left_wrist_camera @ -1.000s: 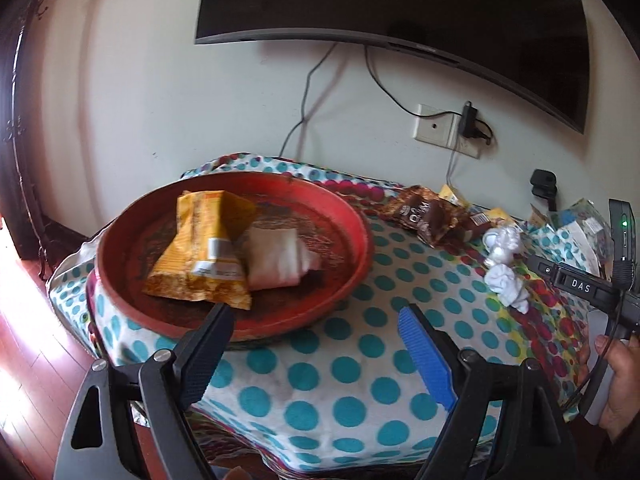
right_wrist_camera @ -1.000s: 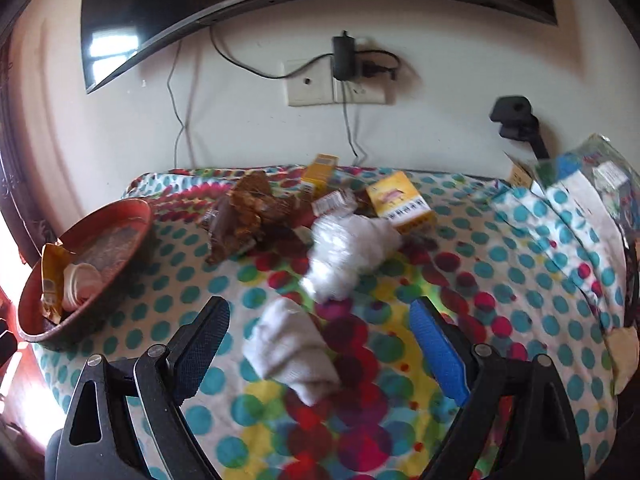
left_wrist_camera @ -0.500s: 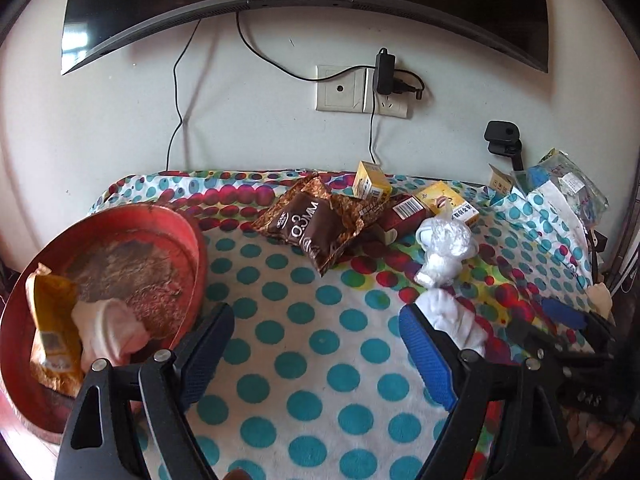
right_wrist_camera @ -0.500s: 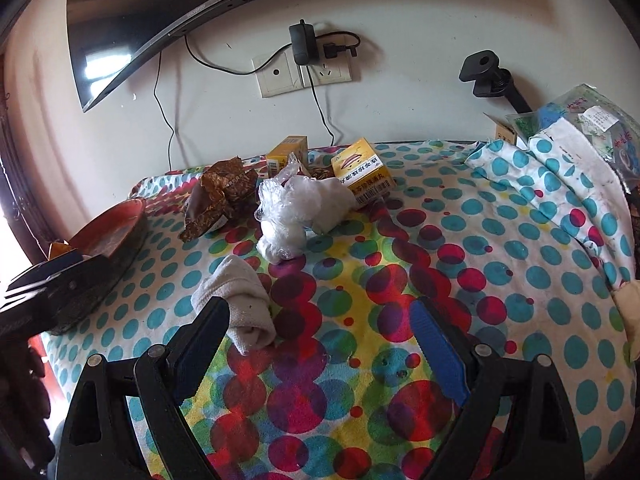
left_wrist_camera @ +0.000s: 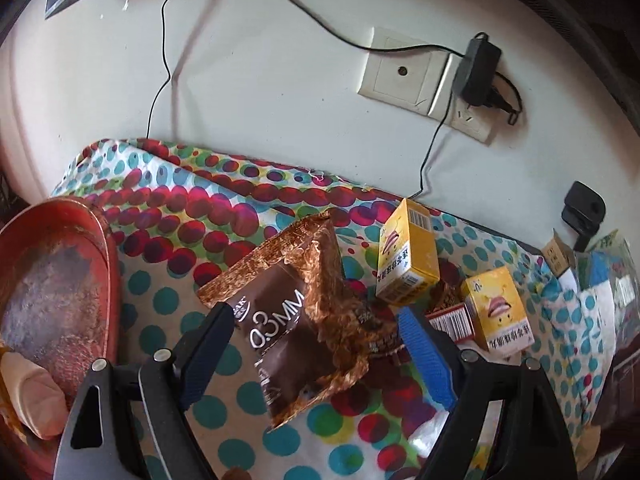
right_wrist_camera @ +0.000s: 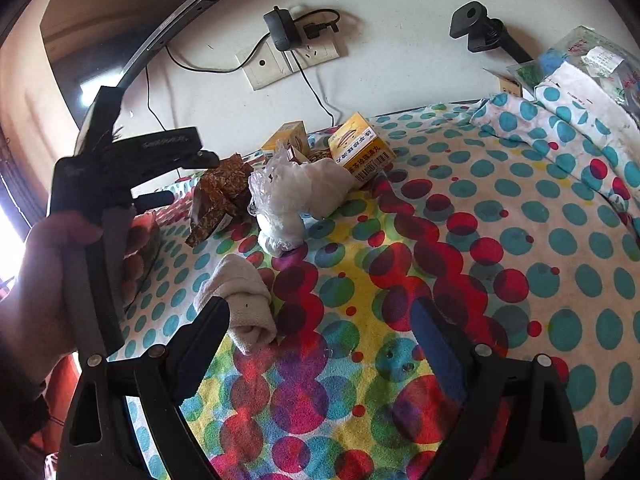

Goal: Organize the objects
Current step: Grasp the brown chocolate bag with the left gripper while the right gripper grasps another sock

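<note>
Your left gripper stands wide open over the glossy brown foil snack packet, which lies between its pads, though you cannot tell whether either pad touches it. The packet sits toward the back edge of the polka-dot-clothed table, with two small yellow cardboard boxes just beside it on the right and the round red metal tray at the table's left edge. Your right gripper is also wide open and holds nothing; the rolled white sock lies just by its left pad, with the crumpled clear plastic bag farther back.
</note>
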